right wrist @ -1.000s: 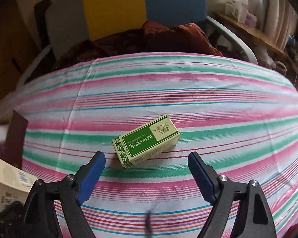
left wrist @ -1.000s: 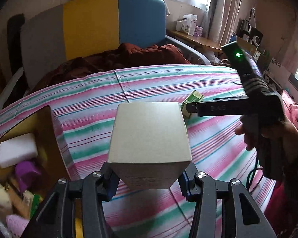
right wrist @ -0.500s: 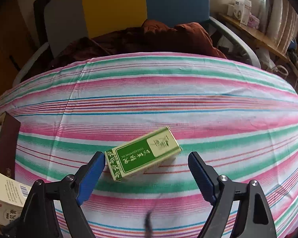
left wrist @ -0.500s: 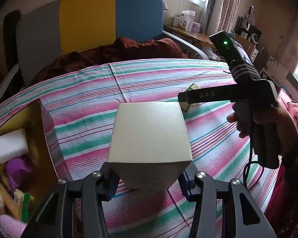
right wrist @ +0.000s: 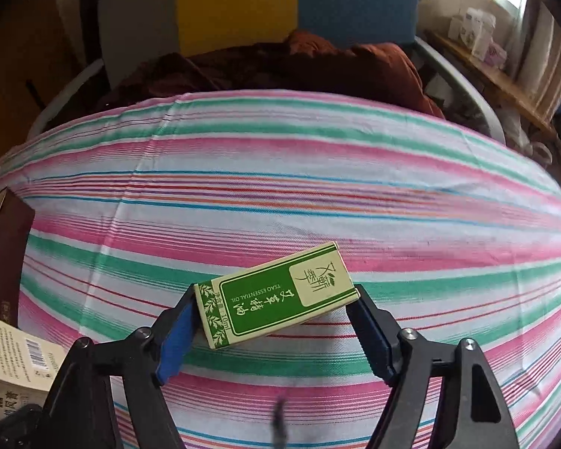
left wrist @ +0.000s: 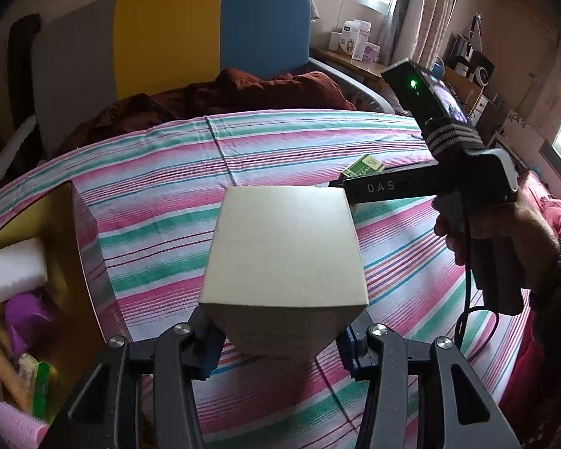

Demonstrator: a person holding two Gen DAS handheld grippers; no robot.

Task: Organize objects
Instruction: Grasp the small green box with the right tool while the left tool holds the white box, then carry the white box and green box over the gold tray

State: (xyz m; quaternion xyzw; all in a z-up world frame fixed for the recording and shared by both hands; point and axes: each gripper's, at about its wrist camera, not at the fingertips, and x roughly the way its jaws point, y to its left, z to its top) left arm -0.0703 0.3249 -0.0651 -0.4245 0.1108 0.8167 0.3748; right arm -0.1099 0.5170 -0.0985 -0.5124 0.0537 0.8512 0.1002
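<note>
In the left wrist view, your left gripper (left wrist: 280, 340) is holding a plain beige carton (left wrist: 283, 250), its fingers (left wrist: 200, 348) clamped on the carton's lower sides and keeping it lifted over the striped bedsheet (left wrist: 161, 262). The open storage box (left wrist: 84, 247), with a white sponge block (left wrist: 9, 273) and other small items inside, is sitting just to the left of that carton, so your left hand is the nearer one to it. Your right gripper (left wrist: 359, 189) is reaching in from the right toward the green essential-oil box (left wrist: 364, 166) farther up the bed. In the right wrist view, the fingers (right wrist: 175, 331) are closing around that green box (right wrist: 276, 295), one at each short end; they look to be touching it, though you cannot be sure they are gripping firmly. The box is lying on the sheet with its long axis running between the fingers, slightly tilted up to the right, so a lift probably depends on both ends being squarely caught.
</note>
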